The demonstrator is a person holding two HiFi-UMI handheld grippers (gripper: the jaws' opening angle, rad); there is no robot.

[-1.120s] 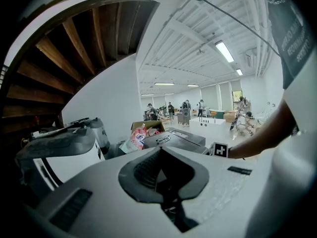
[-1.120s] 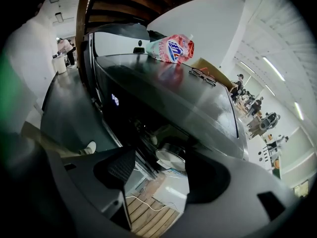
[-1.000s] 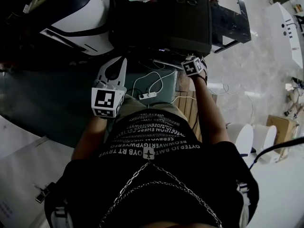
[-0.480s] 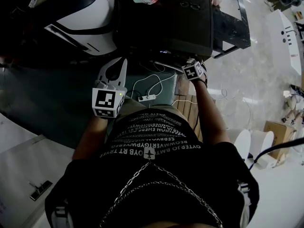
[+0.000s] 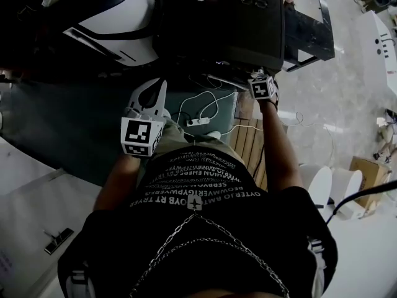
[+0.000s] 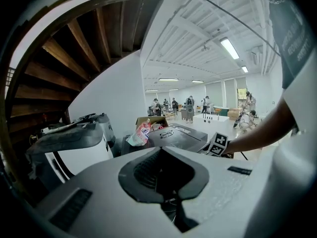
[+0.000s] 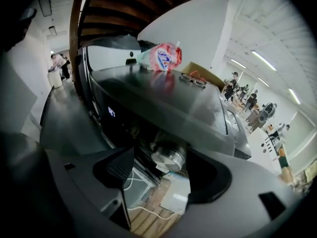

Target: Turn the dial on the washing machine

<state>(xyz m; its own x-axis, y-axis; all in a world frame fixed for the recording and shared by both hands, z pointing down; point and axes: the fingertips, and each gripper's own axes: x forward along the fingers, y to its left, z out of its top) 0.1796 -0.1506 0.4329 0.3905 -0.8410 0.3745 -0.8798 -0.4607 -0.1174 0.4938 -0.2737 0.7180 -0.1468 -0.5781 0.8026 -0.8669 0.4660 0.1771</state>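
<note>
Your right gripper [image 7: 163, 156] is up against the front of the washing machine [image 7: 163, 100], just under the front edge of its dark top. Its jaws stand spread. The dial [image 7: 168, 158], a round silvery knob on the machine's front panel, sits between them at their far end. The right-hand jaw looks to be against the dial's rim and the other stands off from it, though the dim view leaves the contact unsure. To the left of the dial on the same panel, a small display [image 7: 111, 112] glows blue. On the machine's top, a pair of glasses [image 7: 193, 81] lies near the middle and a red-and-white bag [image 7: 163, 57] sits at the far edge.

Your left gripper [image 5: 152, 93] hangs low in front of your left side, well apart from the machine. Its jaws are pressed together with nothing between them. It is over the dark floor [image 5: 74, 129]. Beyond it a white appliance [image 5: 111, 14] stands just beside the washing machine's left side.

Below the machine's front edge, white cables [image 5: 211, 107] and a white power strip [image 5: 197, 123] lie on the floor. They are beside wooden slats [image 5: 248, 138] that run under your right forearm.
</note>
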